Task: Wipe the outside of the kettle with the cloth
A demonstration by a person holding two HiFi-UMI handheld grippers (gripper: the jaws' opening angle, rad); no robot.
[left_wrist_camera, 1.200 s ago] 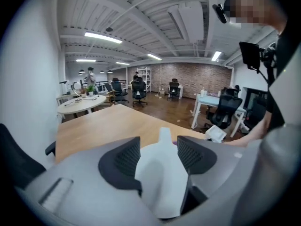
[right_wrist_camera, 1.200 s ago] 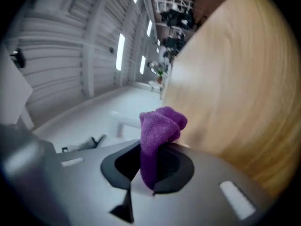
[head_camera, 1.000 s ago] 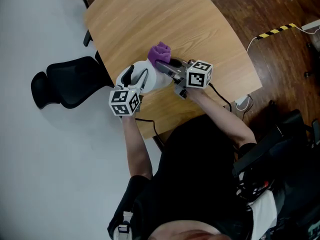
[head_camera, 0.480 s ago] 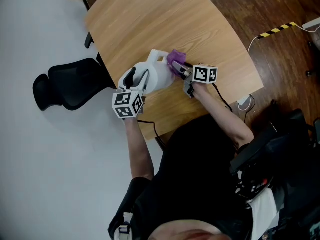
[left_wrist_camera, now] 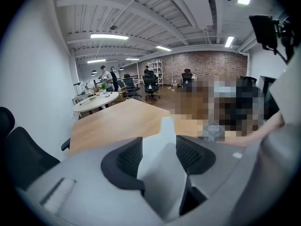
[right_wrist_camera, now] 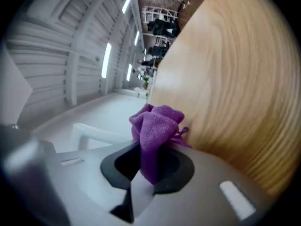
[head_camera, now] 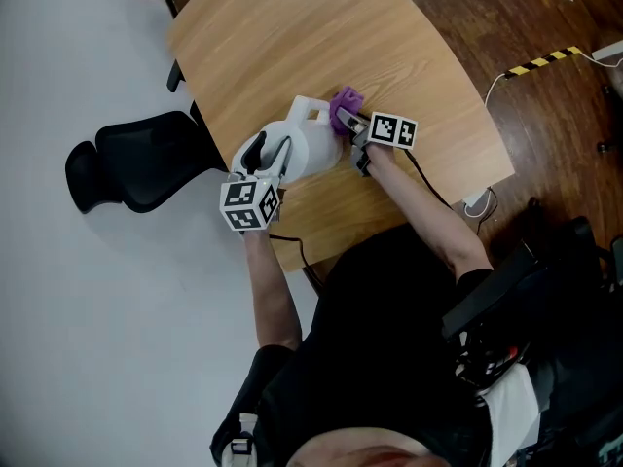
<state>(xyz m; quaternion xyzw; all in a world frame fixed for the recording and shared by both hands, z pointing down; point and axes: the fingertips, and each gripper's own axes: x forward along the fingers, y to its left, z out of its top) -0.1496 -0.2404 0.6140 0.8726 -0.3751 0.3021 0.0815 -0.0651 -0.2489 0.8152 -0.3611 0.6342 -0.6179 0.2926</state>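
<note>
Head view: the white kettle [head_camera: 311,149] stands on the wooden table [head_camera: 292,37], with the purple cloth [head_camera: 344,105] against its side. Left gripper view: the left gripper [left_wrist_camera: 159,155] has its jaws clamped on the kettle's handle [left_wrist_camera: 162,135]. Right gripper view: the right gripper [right_wrist_camera: 150,165] pinches the bunched cloth between its jaws.

Left gripper [head_camera: 267,156] angled down, tight on kettle [head_camera: 310,149]; right gripper [head_camera: 352,130] level, tight on cloth [head_camera: 345,103].
</note>
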